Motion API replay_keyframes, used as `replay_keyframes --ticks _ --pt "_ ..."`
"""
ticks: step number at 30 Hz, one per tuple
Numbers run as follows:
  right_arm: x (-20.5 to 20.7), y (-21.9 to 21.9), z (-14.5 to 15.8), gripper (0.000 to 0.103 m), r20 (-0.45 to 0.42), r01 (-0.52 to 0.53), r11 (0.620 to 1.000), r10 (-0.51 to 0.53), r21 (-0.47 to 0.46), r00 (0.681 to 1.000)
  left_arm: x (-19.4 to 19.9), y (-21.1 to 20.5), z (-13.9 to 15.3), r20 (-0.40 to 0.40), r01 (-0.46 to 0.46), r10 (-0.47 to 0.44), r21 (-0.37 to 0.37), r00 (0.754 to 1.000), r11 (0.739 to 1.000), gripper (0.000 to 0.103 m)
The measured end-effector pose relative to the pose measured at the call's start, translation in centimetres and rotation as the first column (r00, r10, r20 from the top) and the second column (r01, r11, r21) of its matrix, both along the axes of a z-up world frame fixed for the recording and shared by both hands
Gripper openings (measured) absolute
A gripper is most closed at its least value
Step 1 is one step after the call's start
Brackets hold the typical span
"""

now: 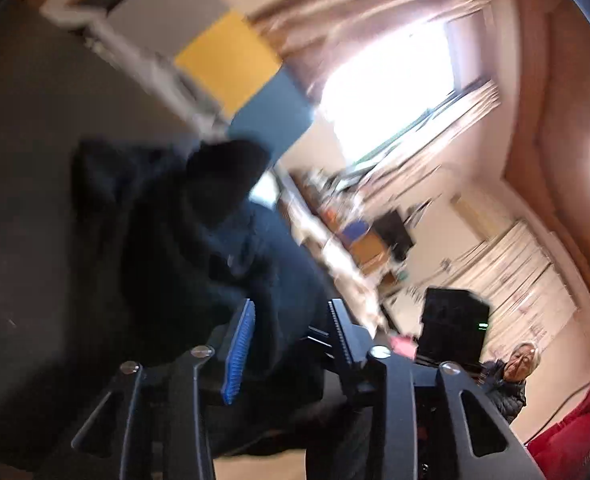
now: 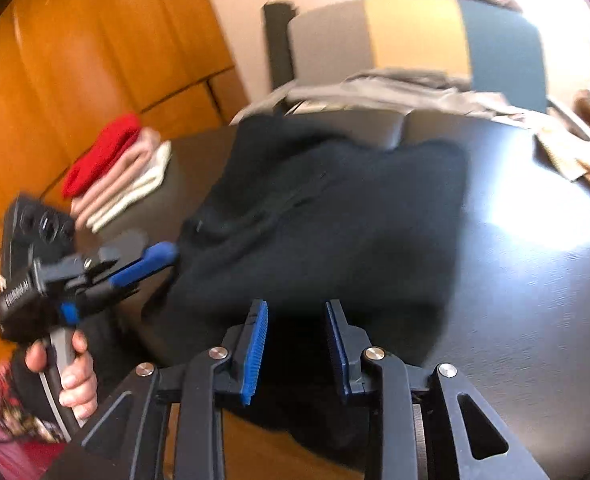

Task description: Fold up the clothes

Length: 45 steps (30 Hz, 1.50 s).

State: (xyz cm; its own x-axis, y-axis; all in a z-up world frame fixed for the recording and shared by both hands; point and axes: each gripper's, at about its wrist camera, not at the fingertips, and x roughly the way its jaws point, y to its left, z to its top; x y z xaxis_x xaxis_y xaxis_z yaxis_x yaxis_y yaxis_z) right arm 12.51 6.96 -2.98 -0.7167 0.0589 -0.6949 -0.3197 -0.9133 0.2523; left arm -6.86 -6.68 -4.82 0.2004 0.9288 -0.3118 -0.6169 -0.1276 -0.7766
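Two claws: both on dark garment (image 2: 335, 216)
left claw (image 2: 163, 258): pinches garment's 9 o'clock edge
right claw (image 2: 297, 344): part-open, cloth between pads, grip unclear
garment: spread across desk (image 2: 535, 300)
folded stack (image 2: 115, 168): 10 o'clock

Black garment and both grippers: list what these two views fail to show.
- Left wrist view: black garment motion-blurred; its shape is unreadable, and cloth hides the left gripper's grip.
- Right wrist view: the garment's near edge hangs over the table edge behind the right gripper; contact unclear.
- Right wrist view: folded stack blurred; item count unclear.
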Motion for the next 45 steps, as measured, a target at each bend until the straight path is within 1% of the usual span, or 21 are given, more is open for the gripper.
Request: replay_keyframes --ticks 3,7,10,13,17,19,23,25,28,30,32,33,34,36,38,39,40,42,43,44,45 --pt "-0.8 -1.0 -1.1 0.033 0.031 -0.056 0.998 0.056 -0.004 0.998 0.8 1.0 0.4 -0.047 0.017 -0.02 -0.049 0.999 0.999 0.042" --pt "-0.2 -2.0 -1.2 0.033 0.043 -0.074 0.996 0.072 0.057 0.996 1.6 2.5 1.2 -0.139 0.0 -0.024 -0.164 0.99 0.986 0.042" --pt "0.6 -1.9 -0.6 0.038 0.012 -0.059 0.995 0.058 0.083 0.998 0.7 2.5 0.9 -0.057 -0.007 -0.002 -0.154 0.998 0.988 0.042" --pt "1.1 -1.7 -0.1 0.048 -0.021 -0.041 0.994 0.043 0.096 0.999 0.1 3.3 0.1 -0.003 0.016 -0.017 -0.185 1.0 0.983 0.041" --pt "0.6 -1.7 -0.6 0.049 -0.017 -0.085 0.996 0.085 0.005 0.996 0.0 2.9 1.0 -0.044 0.013 -0.022 -0.181 0.999 0.983 0.038" --pt "1.1 -1.7 -0.5 0.049 -0.003 -0.067 0.996 0.067 0.056 0.998 -0.8 1.8 1.8 -0.078 -0.043 0.029 -0.181 0.997 0.983 0.038" --pt "2.2 -1.6 -0.3 0.051 0.022 -0.032 0.987 0.028 0.158 0.999 -1.8 0.2 2.6 -0.162 -0.116 0.078 -0.236 0.984 0.965 0.043" --pt "2.8 -1.5 -0.2 0.057 0.034 -0.015 0.978 0.008 0.208 0.999 -1.6 0.2 2.0 -0.149 -0.093 0.055 -0.26 0.987 0.961 0.044" --pt "2.4 -1.3 -0.8 0.058 0.063 -0.009 0.977 -0.005 0.215 0.998 -1.4 0.5 1.4 -0.069 -0.044 0.028 -0.237 0.997 0.971 0.055" --pt "2.0 -1.7 -1.1 0.058 0.071 -0.023 0.978 0.009 0.206 0.997 -0.6 0.5 2.0 -0.082 -0.046 0.032 -0.17 0.996 0.984 0.067" --pt "1.6 -2.8 -1.0 0.058 0.072 -0.066 0.966 0.049 0.248 0.996 0.8 0.6 3.0 -0.169 -0.023 0.001 -0.127 0.986 0.992 0.076" --pt "1.4 -3.3 -1.0 0.058 0.084 -0.083 0.955 0.062 0.286 0.995 1.5 1.1 3.1 -0.215 0.002 -0.032 -0.141 0.976 0.99 0.085" --pt "1.0 -4.0 -1.2 0.058 0.099 -0.099 0.94 0.07 0.326 0.993 2.2 1.6 3.2 -0.259 0.025 -0.065 -0.155 0.964 0.988 0.087" --pt "0.3 -4.5 -1.8 0.058 0.125 -0.126 0.928 0.087 0.351 0.988 3.4 2.9 2.9 -0.355 0.038 -0.116 -0.219 0.928 0.975 0.087" --pt "-0.5 -4.8 -2.7 0.056 0.155 -0.147 0.917 0.096 0.37 0.983 4.4 4.4 2.3 -0.451 0.026 -0.164 -0.296 0.877 0.955 0.087" --pt "-0.8 -4.9 -3.0 0.055 0.167 -0.151 0.91 0.092 0.387 0.982 4.8 5.3 1.8 -0.492 0.014 -0.183 -0.327 0.851 0.945 0.085" --pt "-1.1 -5.0 -3.4 0.053 0.179 -0.155 0.902 0.088 0.403 0.98 4.8 6.0 1.4 -0.499 0.01 -0.193 -0.346 0.845 0.938 0.082" --pt "-1.1 -4.8 -3.3 0.025 0.177 -0.146 0.898 0.078 0.415 0.981 4.0 7.0 0.8 -0.443 0.023 -0.201 -0.375 0.874 0.927 0.054" --pt "-1.1 -4.7 -3.2 0.019 0.176 -0.142 0.897 0.073 0.42 0.982 3.2 6.9 0.8 -0.394 0.034 -0.187 -0.365 0.9 0.931 0.051" --pt "-1.0 -4.3 -3.1 0.011 0.173 -0.132 0.902 0.064 0.412 0.983 2.2 6.6 1.1 -0.33 0.051 -0.169 -0.339 0.929 0.939 0.033" --pt "-0.5 -3.6 -2.8 0.007 0.157 -0.108 0.917 0.05 0.384 0.986 1.3 6.2 1.7 -0.284 0.059 -0.151 -0.308 0.947 0.95 0.006"
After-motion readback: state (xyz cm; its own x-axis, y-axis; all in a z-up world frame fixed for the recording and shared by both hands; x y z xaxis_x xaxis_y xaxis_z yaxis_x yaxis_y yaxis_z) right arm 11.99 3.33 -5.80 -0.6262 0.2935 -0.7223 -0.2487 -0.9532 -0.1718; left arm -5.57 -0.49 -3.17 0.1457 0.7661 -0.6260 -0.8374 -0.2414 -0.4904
